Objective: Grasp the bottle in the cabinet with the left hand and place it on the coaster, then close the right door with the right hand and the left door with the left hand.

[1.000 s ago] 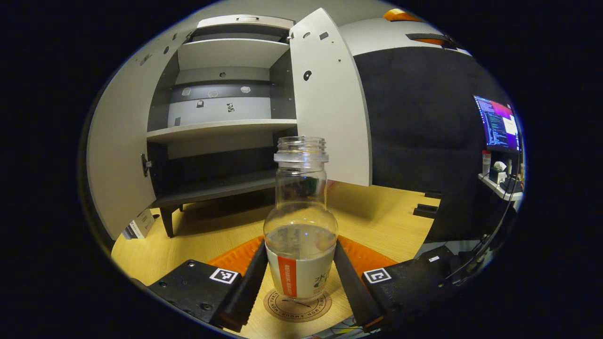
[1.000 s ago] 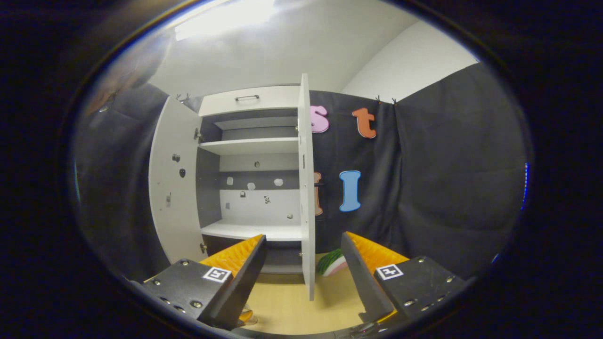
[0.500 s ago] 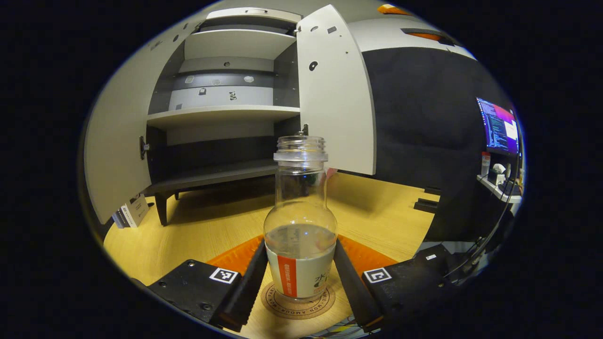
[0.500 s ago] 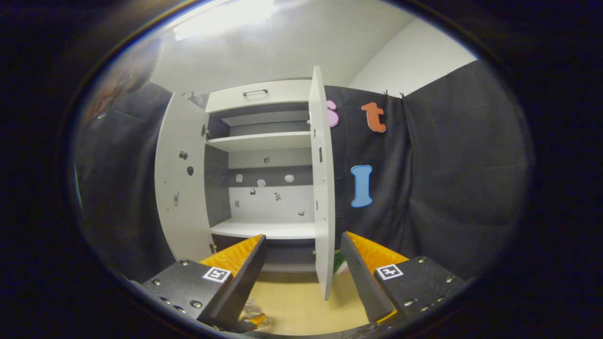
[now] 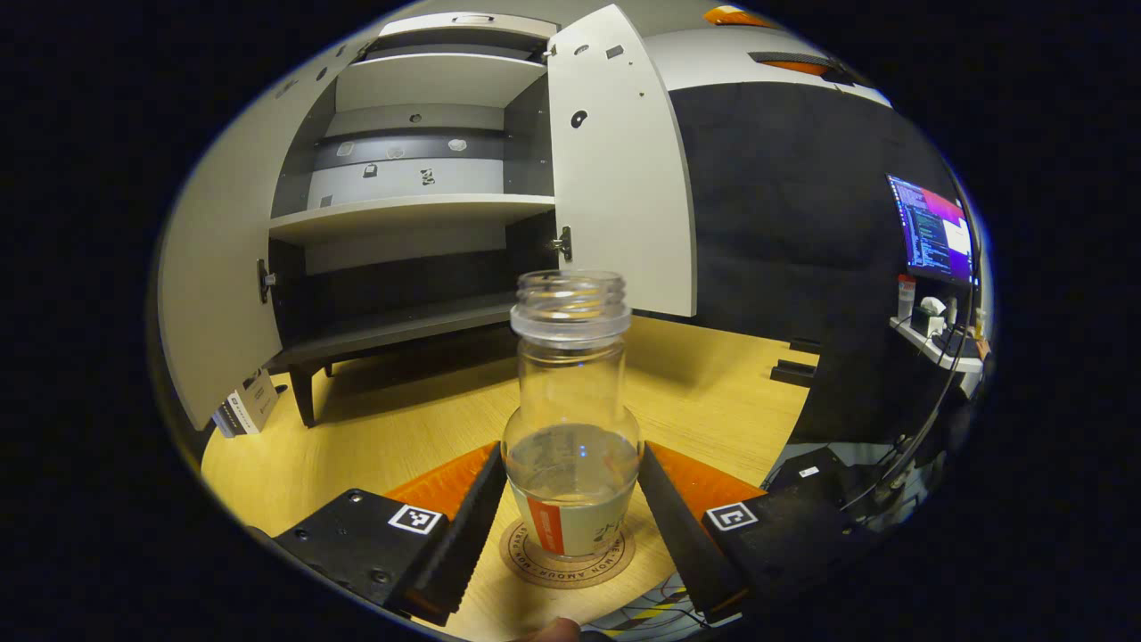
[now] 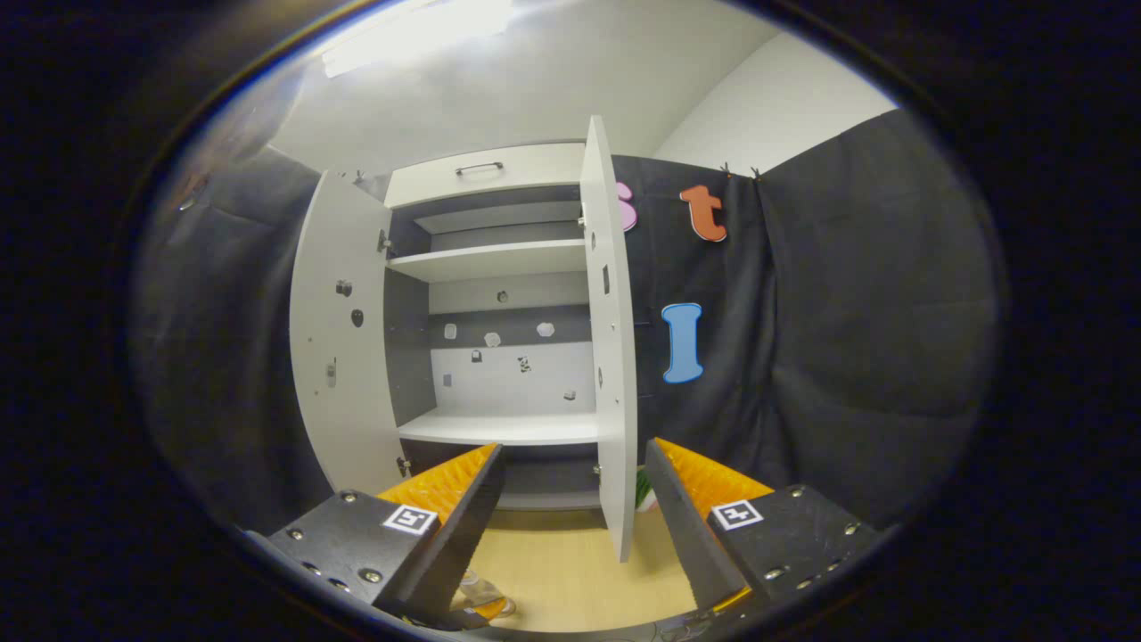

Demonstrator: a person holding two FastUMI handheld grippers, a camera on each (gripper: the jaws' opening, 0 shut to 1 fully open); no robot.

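Now: bottle upright on coaster | left gripper jaws slightly apart around it, not touching | right gripper jaws wide, empty | both cabinet doors open

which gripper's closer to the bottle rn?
Left. The left gripper has its jaws open on either side of the bottle, which stands on the coaster. The right gripper faces the right door of the cabinet.
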